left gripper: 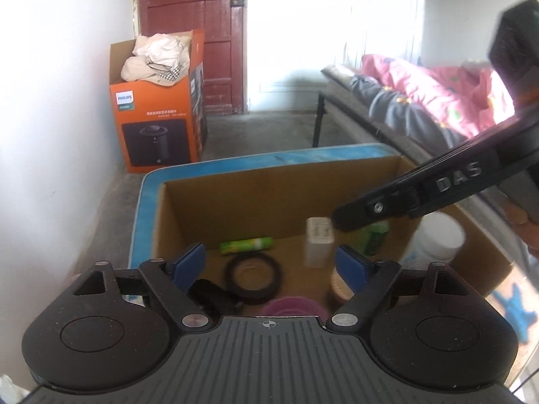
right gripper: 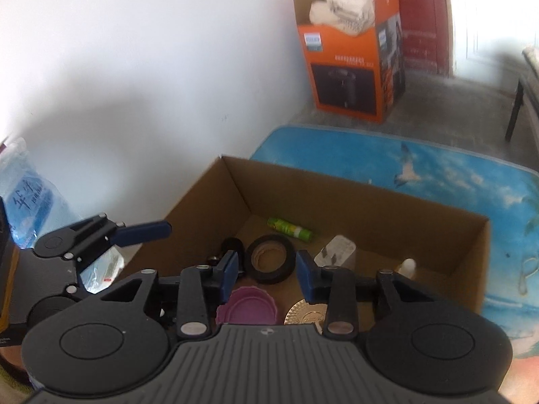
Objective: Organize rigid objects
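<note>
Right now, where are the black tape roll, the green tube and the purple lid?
black tape roll [right gripper: 269, 264], right wrist view, front wall.
green tube [right gripper: 289, 228], right wrist view, mid-body.
purple lid [right gripper: 247, 306], right wrist view, inner face.

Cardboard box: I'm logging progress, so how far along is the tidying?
Looks well along: the cardboard box already holds a tape roll, green tube, purple lid and white bottle. Both the left gripper and right gripper are open, holding nothing. Nothing left outside is visible.

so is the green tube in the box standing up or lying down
Lying down: the green tube rests lengthwise on the floor of the cardboard box, near its far wall, beyond the black tape roll.
</note>
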